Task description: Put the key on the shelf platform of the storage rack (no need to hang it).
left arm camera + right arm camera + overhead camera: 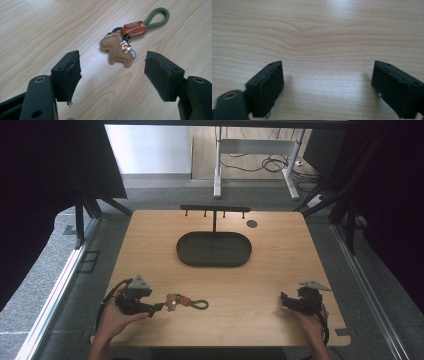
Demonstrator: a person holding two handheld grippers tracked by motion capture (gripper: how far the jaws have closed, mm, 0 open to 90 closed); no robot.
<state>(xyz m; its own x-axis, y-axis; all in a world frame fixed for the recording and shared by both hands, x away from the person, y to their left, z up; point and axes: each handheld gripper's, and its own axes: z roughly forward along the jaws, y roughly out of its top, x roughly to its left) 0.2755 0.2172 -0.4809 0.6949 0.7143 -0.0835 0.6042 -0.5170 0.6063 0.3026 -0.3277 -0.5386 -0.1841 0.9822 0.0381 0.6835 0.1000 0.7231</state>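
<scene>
Tan keychain (pixel 117 48) — ahead of left tool (pixel 112 72), untouched

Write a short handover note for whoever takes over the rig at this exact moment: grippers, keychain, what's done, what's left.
Left gripper: open, jaws spread, low over the table just short of the keychain, not touching it.
Right gripper: open, holding nothing, over bare wood near the table's right front.
The keychain lies flat near the front left: tan horse charm, orange tag, green loop pointing away from the left gripper.
The black stand with pegs and its oval tray sit at the back centre, nothing on them.
Done: approach only. Left: grasp and lift the keychain; probably hang it on a peg.
</scene>
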